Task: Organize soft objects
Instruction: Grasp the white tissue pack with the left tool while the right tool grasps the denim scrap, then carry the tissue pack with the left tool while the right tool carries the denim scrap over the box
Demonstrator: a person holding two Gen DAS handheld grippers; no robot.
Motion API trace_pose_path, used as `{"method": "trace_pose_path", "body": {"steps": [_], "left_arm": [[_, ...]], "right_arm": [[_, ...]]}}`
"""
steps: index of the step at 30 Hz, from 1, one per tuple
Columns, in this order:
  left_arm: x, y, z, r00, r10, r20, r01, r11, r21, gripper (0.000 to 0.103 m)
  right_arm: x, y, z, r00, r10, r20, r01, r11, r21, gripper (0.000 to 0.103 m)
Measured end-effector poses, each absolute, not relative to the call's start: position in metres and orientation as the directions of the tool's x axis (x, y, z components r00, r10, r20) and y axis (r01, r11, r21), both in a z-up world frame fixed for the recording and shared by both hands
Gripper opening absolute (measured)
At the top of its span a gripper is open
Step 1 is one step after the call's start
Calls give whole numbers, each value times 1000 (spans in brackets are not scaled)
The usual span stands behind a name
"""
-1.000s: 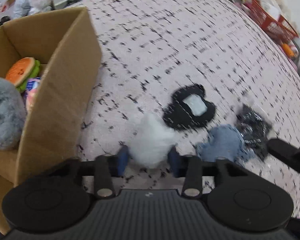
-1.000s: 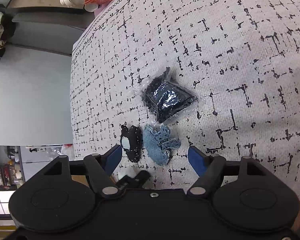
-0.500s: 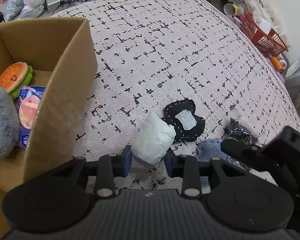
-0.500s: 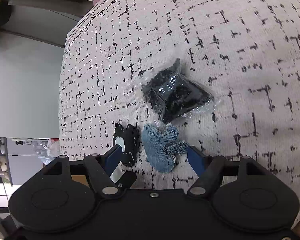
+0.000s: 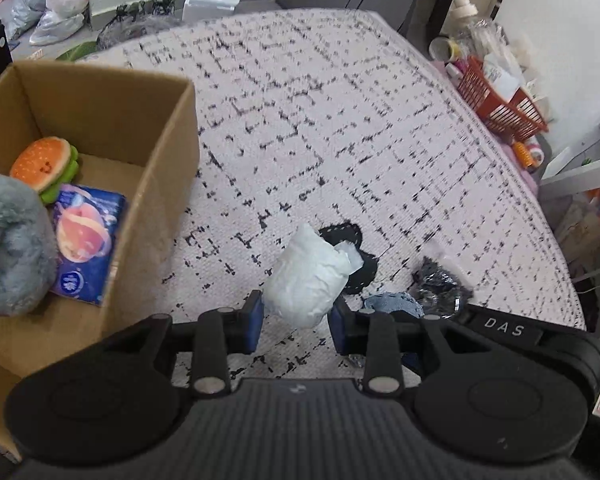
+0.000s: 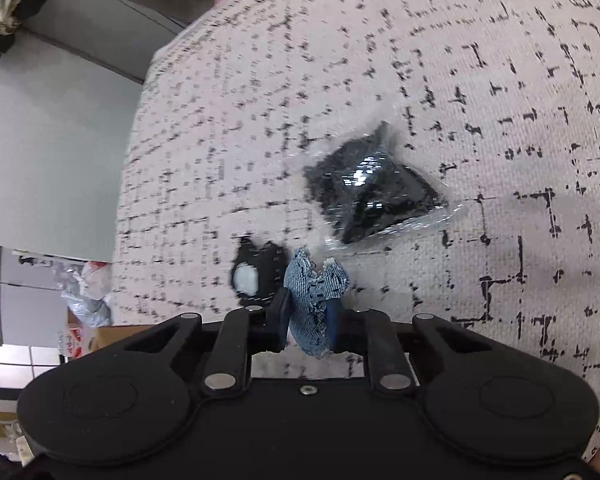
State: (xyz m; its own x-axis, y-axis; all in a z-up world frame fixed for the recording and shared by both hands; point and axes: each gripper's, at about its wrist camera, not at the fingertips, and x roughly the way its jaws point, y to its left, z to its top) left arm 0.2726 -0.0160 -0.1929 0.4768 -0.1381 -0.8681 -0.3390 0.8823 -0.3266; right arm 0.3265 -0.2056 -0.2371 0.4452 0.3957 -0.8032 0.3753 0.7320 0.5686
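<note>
While both claws hold something, the sorting looks roughly half done, with soft things already in the cardboard box (image 5: pixel 168 168) at the left edge of the bed (image 5: pixel 340 128). The left claw (image 5: pixel 296 316) is closed on a white crinkled bundle (image 5: pixel 310 276), lifted clear of the bedspread and just right of the box wall. That bundle looks light and squashy, so a grip across its bulging middle should keep it from sliding out. The right claw (image 6: pixel 308 322) pinches a denim patch (image 6: pixel 314 292) by its lower half; the frayed upper edge stands free above the pads. Limp cloth like this weighs almost nothing and is best pinched deep in its folds.

Two pieces lie on the bedspread near the bed's near edge: a black felt piece with a white centre (image 6: pixel 256 276), just beside the denim, and a black item in clear wrap (image 6: pixel 374 188) beyond it. The wrap glints and is probably slippery; I would grasp its bulk, not the loose film.

Inside the box sit a burger plush (image 5: pixel 44 164), a blue tissue pack (image 5: pixel 86 240) and a grey fluffy thing (image 5: pixel 10 248).

Woven cream bedspread with black dashes covers the bed. A red basket (image 5: pixel 500 104) stands by the far right corner, and plastic bags (image 5: pixel 56 0) lie on the floor beyond.
</note>
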Motion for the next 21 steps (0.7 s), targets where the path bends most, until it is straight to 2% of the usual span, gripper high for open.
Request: {"method": "trace_pose_path", "body": {"steps": [7, 21], "left_arm": [[253, -11, -159, 538, -142, -831, -297, 891, -344, 33], [207, 20, -117, 594, -92, -799, -308, 892, -331, 33]], "right_arm": [[308, -212, -206, 494, 435, -753, 297, 729, 616, 18], [280, -216, -167, 546, 475, -691, 188, 734, 653, 18]]}}
